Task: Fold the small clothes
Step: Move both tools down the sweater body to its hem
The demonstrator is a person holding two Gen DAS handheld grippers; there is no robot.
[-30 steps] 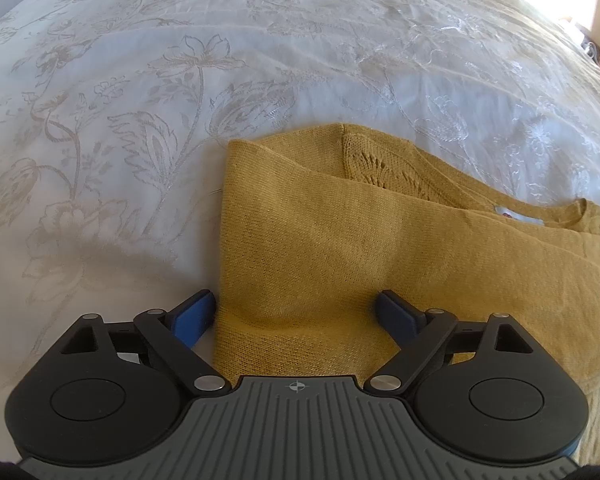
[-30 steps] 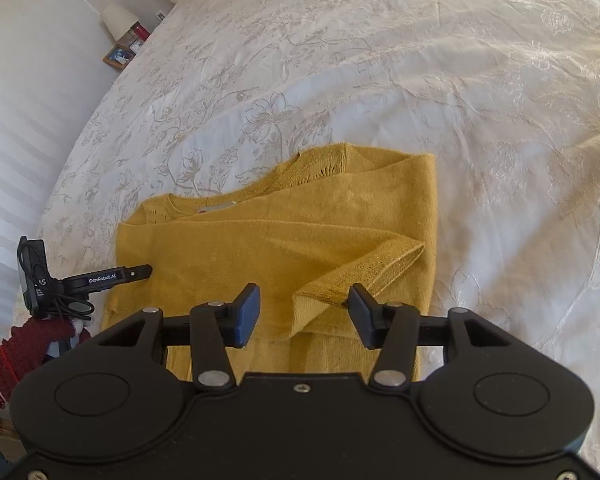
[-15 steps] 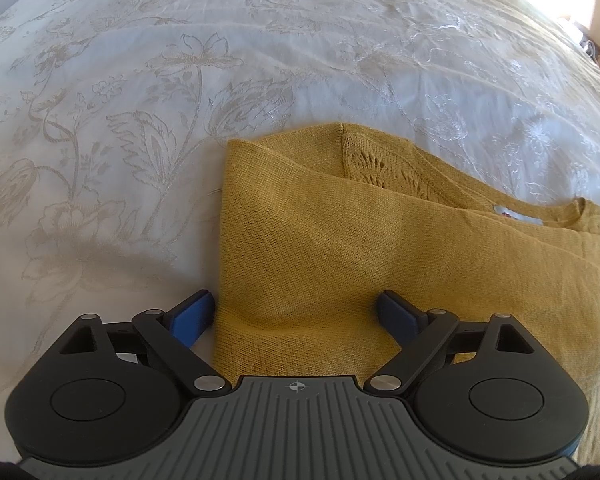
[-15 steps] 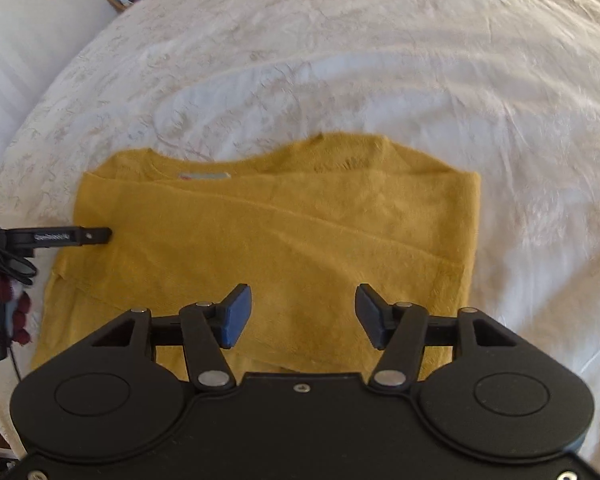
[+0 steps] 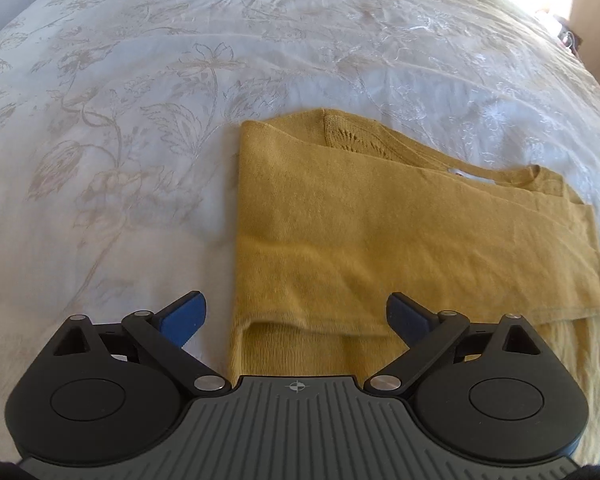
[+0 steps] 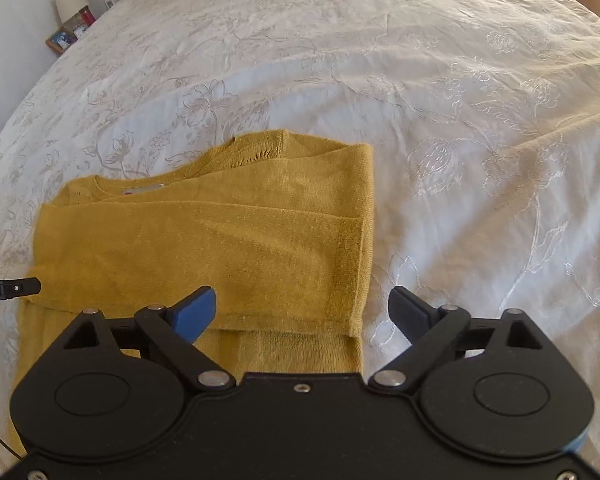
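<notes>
A mustard-yellow knitted jumper (image 5: 380,232) lies folded flat on a bed, on a white bedspread (image 5: 140,100) stitched with pale flowers and trailing stems. In the left wrist view it fills the centre and right of the frame, with nothing lying on top of it. A folded-over layer crosses the body, its lower edge running just above the tongs, and a patch of openwork knit shows near the top edge beside the neckline. The knit looks soft and slightly fuzzy; the bedspread is smooth with faint creases.

The left tongs (image 5: 296,316) stand wide apart, having just opened a little further; the jumper's lower left corner shows between the blue pads, which do not press on it. The right tongs (image 6: 302,312) have just swung apart too and grip nothing, straddling the jumper's lower right corner, with the ribbed cuff of a folded sleeve (image 6: 348,272) lying above them.

Only the right wrist view shows the room's edge: a small lamp (image 6: 70,0) and what may be a framed picture (image 6: 62,39) at the upper left, rather blurred, and a tip of the left tongs poking in at the left edge.
</notes>
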